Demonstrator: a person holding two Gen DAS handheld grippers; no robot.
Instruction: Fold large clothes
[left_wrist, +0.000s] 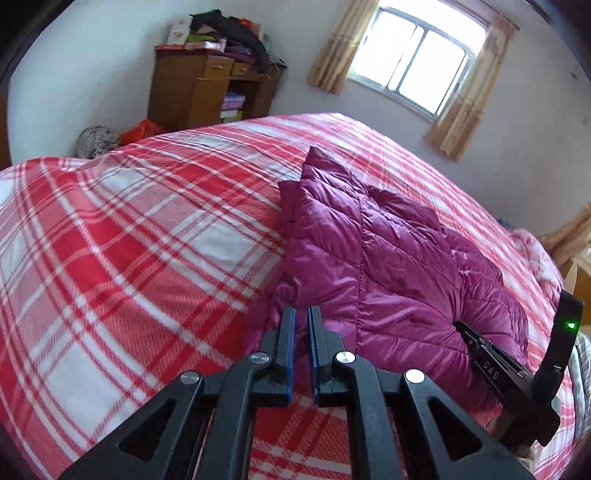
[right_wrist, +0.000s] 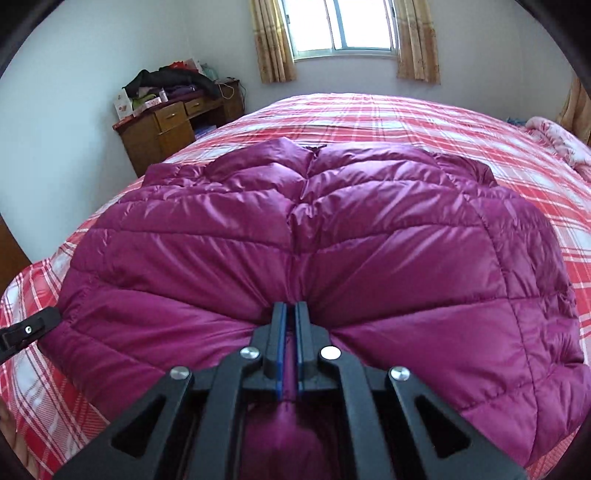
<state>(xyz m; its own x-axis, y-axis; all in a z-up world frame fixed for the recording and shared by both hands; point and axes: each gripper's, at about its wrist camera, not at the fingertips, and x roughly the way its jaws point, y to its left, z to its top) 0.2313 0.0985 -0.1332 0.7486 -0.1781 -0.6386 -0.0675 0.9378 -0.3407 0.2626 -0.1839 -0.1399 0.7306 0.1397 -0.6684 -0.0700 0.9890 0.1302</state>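
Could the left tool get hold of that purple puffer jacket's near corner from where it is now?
Probably yes. The left tool sits right at the jacket edge on the plaid bedspread, nothing lying between, though its narrow gap looks empty. The right tool already pinches the jacket farther along, apart from it.

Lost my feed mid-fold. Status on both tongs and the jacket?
Right tongs shut on purple jacket hem. Left tongs nearly closed at jacket's edge, grip unclear. Jacket flat on plaid bed. Nothing in the way.

Magenta quilted jacket (right_wrist: 369, 240), red-white plaid bedspread (left_wrist: 129, 240)
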